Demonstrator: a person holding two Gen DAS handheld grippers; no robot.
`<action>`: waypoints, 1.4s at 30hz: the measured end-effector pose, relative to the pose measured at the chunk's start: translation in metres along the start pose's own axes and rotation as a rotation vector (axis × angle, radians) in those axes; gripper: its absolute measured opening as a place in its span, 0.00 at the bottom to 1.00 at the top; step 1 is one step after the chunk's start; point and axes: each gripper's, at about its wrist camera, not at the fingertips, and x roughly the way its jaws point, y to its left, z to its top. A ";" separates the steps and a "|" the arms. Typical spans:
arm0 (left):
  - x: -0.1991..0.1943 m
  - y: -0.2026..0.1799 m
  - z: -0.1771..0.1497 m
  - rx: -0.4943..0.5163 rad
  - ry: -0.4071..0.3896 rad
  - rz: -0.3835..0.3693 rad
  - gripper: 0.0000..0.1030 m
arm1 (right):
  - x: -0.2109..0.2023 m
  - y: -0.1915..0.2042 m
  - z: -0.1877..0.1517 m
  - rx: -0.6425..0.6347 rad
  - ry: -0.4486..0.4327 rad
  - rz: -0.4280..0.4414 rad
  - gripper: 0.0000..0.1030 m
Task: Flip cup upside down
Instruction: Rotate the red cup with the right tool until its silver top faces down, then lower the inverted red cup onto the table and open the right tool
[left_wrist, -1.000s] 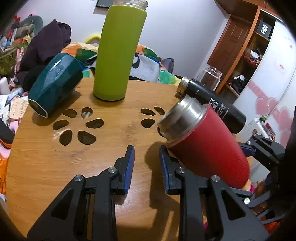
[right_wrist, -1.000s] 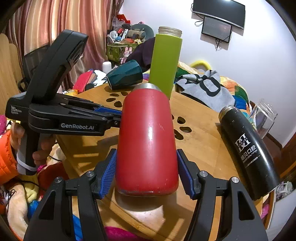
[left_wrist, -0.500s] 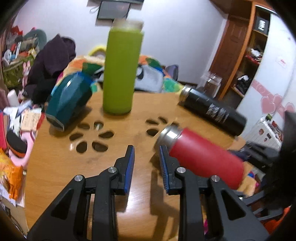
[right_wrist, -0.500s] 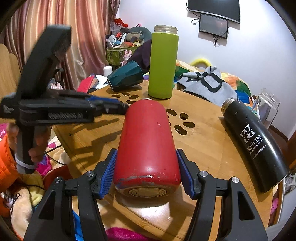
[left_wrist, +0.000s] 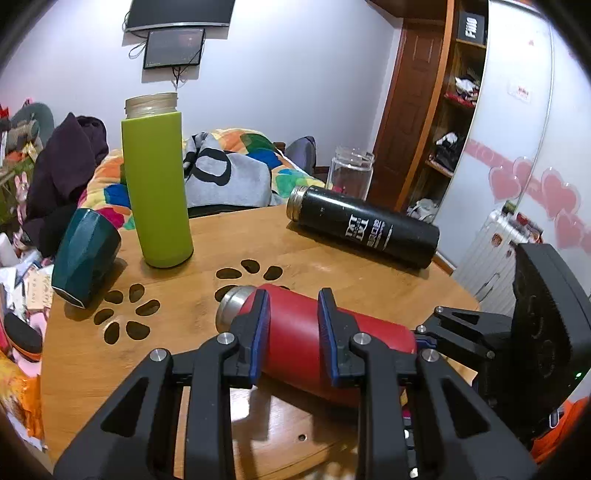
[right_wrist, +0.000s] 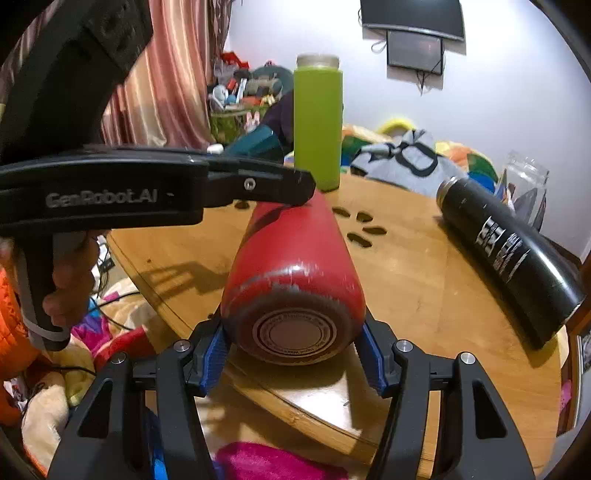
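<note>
Your right gripper clamped the red cup at its base, the cup lying sideways at the near edge of the counter. Your left gripper had its fingers set narrowly above the cup's middle; contact could not be told. Open wood lay between it and the black bottle, green bottle and teal cup.
</note>
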 end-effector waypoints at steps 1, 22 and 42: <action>-0.001 0.002 0.001 -0.008 -0.004 -0.005 0.25 | -0.003 0.000 0.001 0.000 -0.014 -0.002 0.55; 0.010 0.041 0.028 -0.085 -0.052 0.014 0.25 | -0.008 -0.017 0.055 0.075 -0.149 -0.061 0.54; 0.016 0.059 0.024 -0.126 -0.033 0.050 0.25 | 0.015 -0.017 0.067 0.078 -0.111 -0.051 0.54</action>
